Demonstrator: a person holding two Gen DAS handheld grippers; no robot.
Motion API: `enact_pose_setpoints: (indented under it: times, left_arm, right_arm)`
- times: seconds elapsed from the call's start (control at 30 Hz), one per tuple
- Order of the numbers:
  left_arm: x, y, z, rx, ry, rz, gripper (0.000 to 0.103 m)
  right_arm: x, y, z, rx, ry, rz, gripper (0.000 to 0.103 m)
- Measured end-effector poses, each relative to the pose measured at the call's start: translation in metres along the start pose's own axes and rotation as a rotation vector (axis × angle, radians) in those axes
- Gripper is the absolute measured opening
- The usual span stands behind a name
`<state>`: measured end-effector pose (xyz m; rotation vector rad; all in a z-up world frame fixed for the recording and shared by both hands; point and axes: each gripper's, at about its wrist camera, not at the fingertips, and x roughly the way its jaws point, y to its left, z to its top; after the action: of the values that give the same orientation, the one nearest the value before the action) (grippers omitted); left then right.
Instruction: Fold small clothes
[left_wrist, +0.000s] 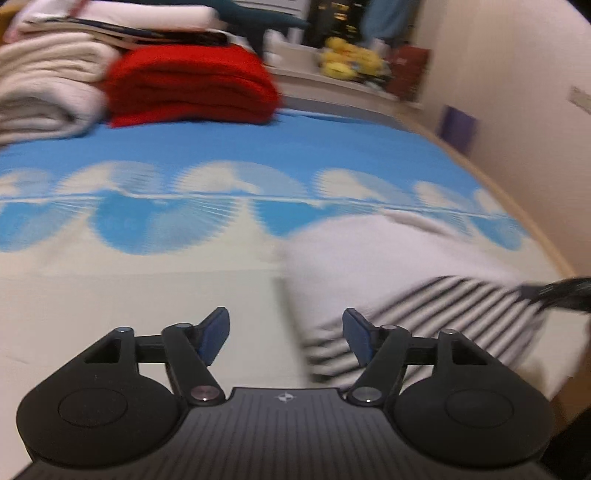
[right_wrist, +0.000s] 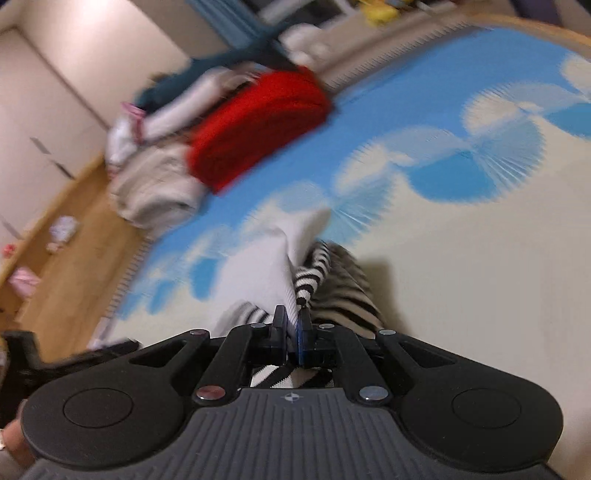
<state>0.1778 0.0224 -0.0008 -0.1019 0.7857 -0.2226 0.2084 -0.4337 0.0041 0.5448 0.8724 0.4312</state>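
- Right wrist view: my right gripper (right_wrist: 291, 328) is clenched on the edge of the striped garment (right_wrist: 332, 288), which lies on the near, pale part of the blue-and-cream bedspread (right_wrist: 461, 258).
- Left wrist view: my left gripper (left_wrist: 286, 332) is released and empty, with the garment just to its right.
- I judge a fold is starting; next, the left must pinch an opposite edge.
- Folded red blanket (left_wrist: 192, 85) sits far left.

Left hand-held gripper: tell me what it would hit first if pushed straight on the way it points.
Probably the bare bedspread. The left hand-held gripper stands open, tilted down at the cream part of it. The striped garment lies just right of that line, though blur leaves its edge unclear.
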Motion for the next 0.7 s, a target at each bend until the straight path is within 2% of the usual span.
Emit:
enact_pose_setpoints:
  times: [0.13, 0.23, 0.27, 0.33, 0.37, 0.43, 0.47, 0.5, 0.53, 0.57, 0.63, 0.7]
  left_arm:
    - [0.037, -0.036, -0.032, 0.011, 0.097, -0.057, 0.074]
    - [0.073, -0.036, -0.068, 0.052, 0.230, 0.014, 0.080]
    - [0.077, -0.030, -0.070, 0.027, 0.248, 0.029, 0.085]
    - [0.073, -0.024, -0.061, -0.050, 0.286, 0.028, 0.081]
    - [0.067, -0.027, -0.053, -0.049, 0.280, 0.035, 0.076]
    - [0.051, -0.040, -0.044, 0.004, 0.208, 0.028, 0.075]
    - [0.046, -0.046, -0.045, 0.043, 0.167, -0.006, 0.075]
    - [0.049, -0.050, -0.049, 0.102, 0.177, -0.030, 0.076]
    - [0.060, -0.052, -0.060, 0.187, 0.239, -0.005, 0.077]
    - [0.070, -0.051, -0.071, 0.243, 0.290, 0.041, 0.085]
    - [0.072, -0.040, -0.071, 0.181, 0.331, 0.036, 0.086]
    - [0.065, -0.034, -0.058, 0.154, 0.364, 0.025, 0.078]
  right_arm:
    - [0.014, -0.011, -0.017, -0.001, 0.108, -0.098, 0.005]
    - [0.028, -0.010, -0.023, -0.021, 0.160, -0.147, 0.005]
    - [0.032, -0.008, -0.027, -0.025, 0.189, -0.164, 0.005]
    - [0.047, -0.004, -0.030, -0.026, 0.263, -0.205, 0.005]
    - [0.055, -0.003, -0.033, -0.035, 0.285, -0.237, 0.005]
    - [0.063, 0.001, -0.034, -0.055, 0.302, -0.273, 0.005]
    - [0.063, 0.003, -0.032, -0.059, 0.298, -0.277, 0.007]
    - [0.061, 0.005, -0.028, -0.053, 0.284, -0.274, 0.011]
    - [0.057, 0.005, -0.024, -0.031, 0.254, -0.264, 0.013]
    - [0.050, 0.005, -0.017, -0.001, 0.196, -0.252, 0.013]
    - [0.033, 0.005, -0.002, 0.051, 0.038, -0.227, 0.018]
    - [0.023, 0.006, 0.009, 0.085, -0.069, -0.194, 0.023]
